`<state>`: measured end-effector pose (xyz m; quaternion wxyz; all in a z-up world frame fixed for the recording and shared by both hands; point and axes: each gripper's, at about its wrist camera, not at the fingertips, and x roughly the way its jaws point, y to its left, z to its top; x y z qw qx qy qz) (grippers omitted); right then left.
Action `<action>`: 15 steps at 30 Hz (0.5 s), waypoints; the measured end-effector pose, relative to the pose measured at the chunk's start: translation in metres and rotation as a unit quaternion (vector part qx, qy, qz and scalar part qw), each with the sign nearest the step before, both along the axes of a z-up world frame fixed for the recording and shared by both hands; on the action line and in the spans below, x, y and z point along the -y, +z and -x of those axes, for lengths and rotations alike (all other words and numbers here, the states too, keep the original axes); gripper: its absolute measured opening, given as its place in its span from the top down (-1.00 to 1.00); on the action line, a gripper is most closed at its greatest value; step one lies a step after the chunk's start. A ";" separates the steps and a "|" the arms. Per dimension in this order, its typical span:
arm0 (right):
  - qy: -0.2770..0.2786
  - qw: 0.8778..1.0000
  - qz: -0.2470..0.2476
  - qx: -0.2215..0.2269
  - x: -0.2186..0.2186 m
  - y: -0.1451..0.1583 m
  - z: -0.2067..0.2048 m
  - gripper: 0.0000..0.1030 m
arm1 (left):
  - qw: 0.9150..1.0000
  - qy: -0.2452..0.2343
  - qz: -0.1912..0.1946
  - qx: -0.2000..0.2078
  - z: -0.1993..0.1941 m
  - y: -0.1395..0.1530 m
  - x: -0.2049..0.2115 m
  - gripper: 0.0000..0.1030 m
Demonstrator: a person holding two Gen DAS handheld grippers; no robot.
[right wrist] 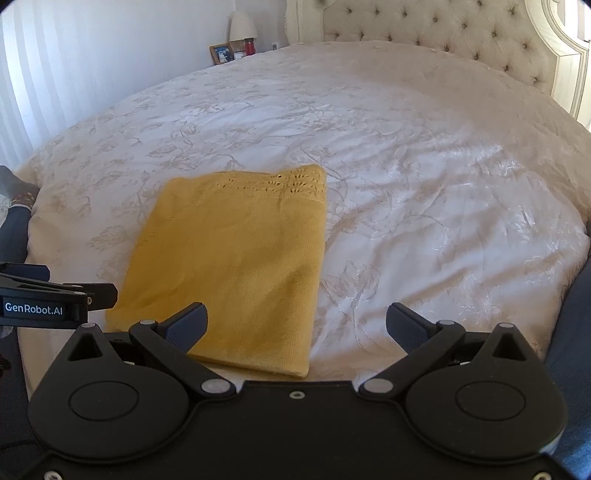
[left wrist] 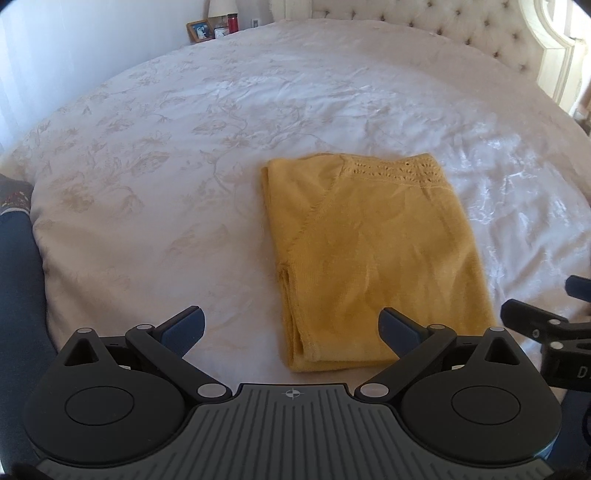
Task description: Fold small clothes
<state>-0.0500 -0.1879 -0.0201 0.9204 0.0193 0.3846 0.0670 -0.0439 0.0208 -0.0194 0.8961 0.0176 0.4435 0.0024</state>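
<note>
Bed (left wrist: 229,110): wide, spread with a pale cover woven in a faint floral pattern, lightly creased on the right side.
Headboard (right wrist: 443,33): cream, button-tufted, at the far end.
On the cover: one folded yellow knit garment (left wrist: 373,251), lying flat near the near edge, openwork band on its far end.
</note>
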 end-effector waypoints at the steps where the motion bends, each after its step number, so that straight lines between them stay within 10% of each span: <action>1: 0.002 1.000 0.000 0.000 0.000 0.000 0.000 -0.99 | 1.000 0.002 0.000 -0.001 0.000 0.000 0.000 -0.98; 15: -0.034 0.998 0.043 0.009 -0.010 0.010 0.002 -0.98 | 0.999 0.013 -0.030 -0.011 0.002 0.001 0.004 -0.97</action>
